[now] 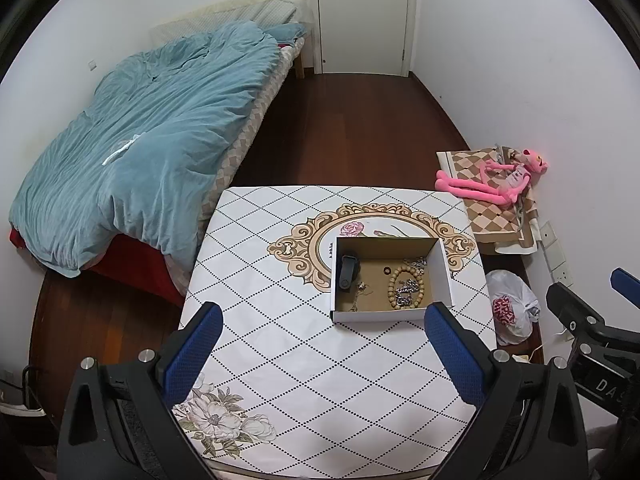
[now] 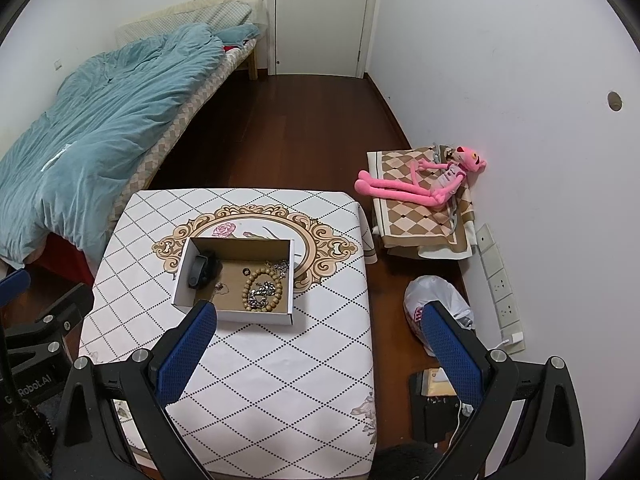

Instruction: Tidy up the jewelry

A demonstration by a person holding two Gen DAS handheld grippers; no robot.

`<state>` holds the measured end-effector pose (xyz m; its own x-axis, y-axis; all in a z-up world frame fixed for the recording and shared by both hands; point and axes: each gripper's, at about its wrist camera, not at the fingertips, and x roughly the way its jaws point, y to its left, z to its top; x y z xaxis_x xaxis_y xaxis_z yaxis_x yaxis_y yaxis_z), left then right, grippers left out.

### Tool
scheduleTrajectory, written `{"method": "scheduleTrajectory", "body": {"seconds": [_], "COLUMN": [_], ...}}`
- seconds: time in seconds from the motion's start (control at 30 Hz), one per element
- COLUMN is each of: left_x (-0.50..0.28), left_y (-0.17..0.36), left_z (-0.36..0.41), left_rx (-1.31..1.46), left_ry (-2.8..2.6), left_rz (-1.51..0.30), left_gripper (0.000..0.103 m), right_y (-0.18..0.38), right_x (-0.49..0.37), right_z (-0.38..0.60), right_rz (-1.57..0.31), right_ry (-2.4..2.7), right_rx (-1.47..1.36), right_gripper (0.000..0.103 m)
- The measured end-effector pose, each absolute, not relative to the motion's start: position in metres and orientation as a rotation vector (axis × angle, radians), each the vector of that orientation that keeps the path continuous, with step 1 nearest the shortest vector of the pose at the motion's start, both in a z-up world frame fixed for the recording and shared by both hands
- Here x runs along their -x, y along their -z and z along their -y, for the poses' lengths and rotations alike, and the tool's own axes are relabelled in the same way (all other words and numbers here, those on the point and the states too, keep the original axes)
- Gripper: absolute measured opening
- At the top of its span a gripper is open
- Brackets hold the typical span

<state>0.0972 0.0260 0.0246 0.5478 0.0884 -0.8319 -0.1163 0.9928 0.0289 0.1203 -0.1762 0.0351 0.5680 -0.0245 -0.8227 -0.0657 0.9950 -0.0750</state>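
On the counter (image 1: 280,340) sits the open box (image 1: 442,268) holding bead bracelet (image 1: 404,286), tangled chains (image 1: 405,294). Both claws, left (image 1: 324,350) and right (image 2: 320,350), spread, empty, short of it. Risk: chains snagging beads, box sliding.
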Motion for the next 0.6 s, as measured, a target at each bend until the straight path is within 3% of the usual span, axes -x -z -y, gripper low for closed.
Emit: {"method": "scheduleTrajectory", "body": {"seconds": [0.6], "left_x": [-0.0955], "left_y": [-0.0261], "left_z": [-0.0247], "left_rx": [0.039], "left_ry": [-0.129], "left_rz": [-0.982], "left_gripper": [0.103], "right_y": [-0.0367], "right_x": [-0.1192], "right_z": [0.1774], "right_rz": [-0.972], "right_ry": [-0.027], "right_rx": [0.103], "right_gripper": [0.103]}}
